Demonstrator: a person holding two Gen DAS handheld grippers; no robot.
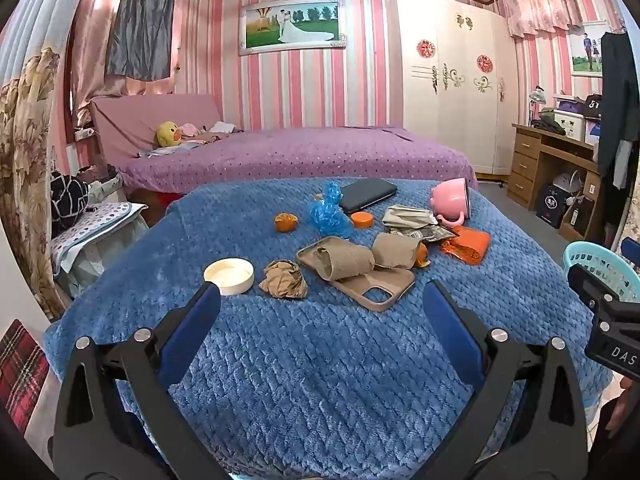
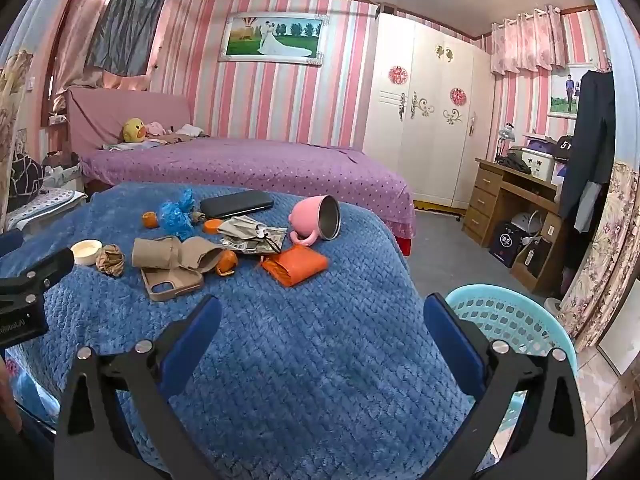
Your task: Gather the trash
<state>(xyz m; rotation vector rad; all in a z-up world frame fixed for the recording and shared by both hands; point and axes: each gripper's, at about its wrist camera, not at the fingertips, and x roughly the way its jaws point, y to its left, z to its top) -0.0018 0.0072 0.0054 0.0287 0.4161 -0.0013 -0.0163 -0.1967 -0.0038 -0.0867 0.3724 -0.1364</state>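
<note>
Right wrist view: both the right tool (image 2: 322, 316) and left tool (image 1: 320, 304) gape wide and empty, poised near the crumpled paper (image 1: 283, 279), with the basket (image 2: 516, 312) waiting at right for trash.

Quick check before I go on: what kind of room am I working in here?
Most likely a home bedroom: a bed with a purple dotted bedspread, a tall white wardrobe and a wooden desk with drawers.

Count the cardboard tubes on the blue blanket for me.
2, side by side: one tube lies across the phone case, the other tube just right of it, hiding an orange peel. More may be hidden.
</note>
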